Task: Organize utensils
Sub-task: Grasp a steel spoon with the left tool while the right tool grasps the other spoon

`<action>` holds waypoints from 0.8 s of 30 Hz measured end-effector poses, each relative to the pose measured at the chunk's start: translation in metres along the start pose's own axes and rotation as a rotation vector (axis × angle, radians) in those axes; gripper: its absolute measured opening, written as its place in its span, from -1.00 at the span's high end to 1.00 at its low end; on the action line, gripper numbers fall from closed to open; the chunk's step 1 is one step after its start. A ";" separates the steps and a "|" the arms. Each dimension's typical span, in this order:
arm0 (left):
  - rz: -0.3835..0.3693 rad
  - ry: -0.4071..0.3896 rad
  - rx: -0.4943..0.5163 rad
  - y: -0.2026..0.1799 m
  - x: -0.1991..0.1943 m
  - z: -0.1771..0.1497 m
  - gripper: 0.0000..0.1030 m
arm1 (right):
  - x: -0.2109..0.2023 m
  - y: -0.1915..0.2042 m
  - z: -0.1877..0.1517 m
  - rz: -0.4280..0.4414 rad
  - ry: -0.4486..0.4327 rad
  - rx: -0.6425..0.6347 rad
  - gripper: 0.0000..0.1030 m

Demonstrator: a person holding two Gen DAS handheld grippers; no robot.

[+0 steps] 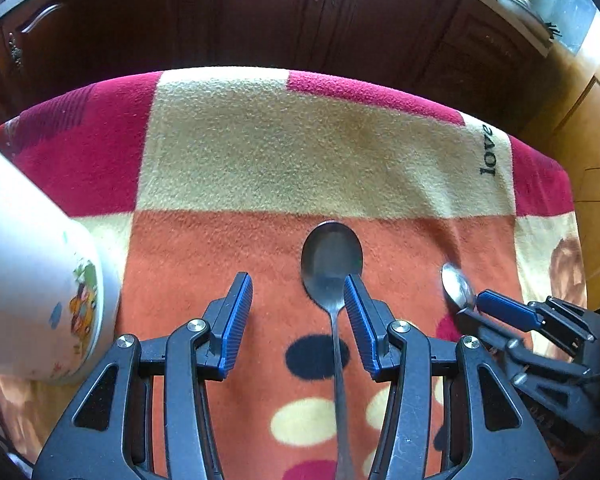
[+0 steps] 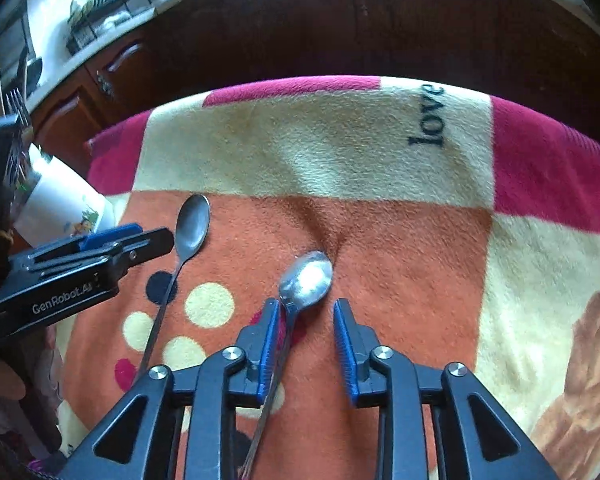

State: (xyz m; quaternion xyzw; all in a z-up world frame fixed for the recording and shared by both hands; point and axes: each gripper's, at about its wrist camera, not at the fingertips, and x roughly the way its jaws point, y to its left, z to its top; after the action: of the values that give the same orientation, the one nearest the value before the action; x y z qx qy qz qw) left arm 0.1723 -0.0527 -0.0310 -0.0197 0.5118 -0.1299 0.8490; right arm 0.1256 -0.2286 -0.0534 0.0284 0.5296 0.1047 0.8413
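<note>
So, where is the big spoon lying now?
In the left wrist view the big spoon lies on the orange patch of the blanket, between the open fingers of the left gripper, left of the small spoon.

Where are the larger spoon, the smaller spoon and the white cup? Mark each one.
larger spoon (image 1: 331,258), left wrist view, on its bowl.
smaller spoon (image 2: 309,279), right wrist view, on its bowl.
white cup (image 1: 32,272), left wrist view, on its side wall.
</note>
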 end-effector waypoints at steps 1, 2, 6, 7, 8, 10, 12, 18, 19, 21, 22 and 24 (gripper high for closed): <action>-0.006 0.003 0.003 0.000 0.003 0.002 0.08 | 0.003 0.000 0.001 -0.013 0.010 0.000 0.35; -0.009 0.005 0.006 0.000 0.005 0.002 0.09 | 0.005 -0.002 0.002 -0.008 0.015 0.011 0.35; -0.033 0.013 0.011 -0.001 0.018 0.007 0.09 | 0.006 -0.022 0.008 0.098 -0.015 0.133 0.35; -0.035 0.000 0.013 -0.001 0.018 0.007 0.09 | 0.007 -0.028 0.009 0.126 -0.022 0.166 0.35; -0.040 -0.005 0.016 -0.002 0.019 0.008 0.09 | 0.007 -0.031 0.010 0.136 -0.027 0.180 0.37; -0.059 -0.002 0.029 -0.004 0.021 0.010 0.13 | 0.005 -0.034 0.010 0.157 -0.036 0.190 0.61; -0.081 0.007 0.048 -0.006 0.022 0.010 0.64 | 0.000 -0.037 0.007 0.202 -0.060 0.190 0.75; -0.123 -0.003 0.063 -0.006 0.021 0.012 0.86 | -0.007 -0.034 -0.004 0.246 -0.039 0.150 0.86; -0.133 -0.001 0.054 -0.005 0.019 0.013 0.89 | -0.005 -0.033 -0.006 0.251 -0.032 0.155 0.86; -0.142 0.001 0.051 -0.001 0.015 0.013 0.92 | -0.003 -0.037 -0.009 0.296 -0.018 0.197 0.82; -0.141 0.001 0.053 0.000 0.014 0.013 0.92 | -0.002 -0.039 -0.010 0.318 -0.001 0.225 0.75; -0.142 0.002 0.058 0.003 0.012 0.011 0.93 | -0.003 -0.038 -0.014 0.330 0.013 0.235 0.69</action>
State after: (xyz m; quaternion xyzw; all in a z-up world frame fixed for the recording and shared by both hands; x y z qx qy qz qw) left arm 0.1877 -0.0535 -0.0363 -0.0313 0.5058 -0.2045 0.8375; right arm 0.1171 -0.2674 -0.0634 0.2121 0.5318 0.1788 0.8001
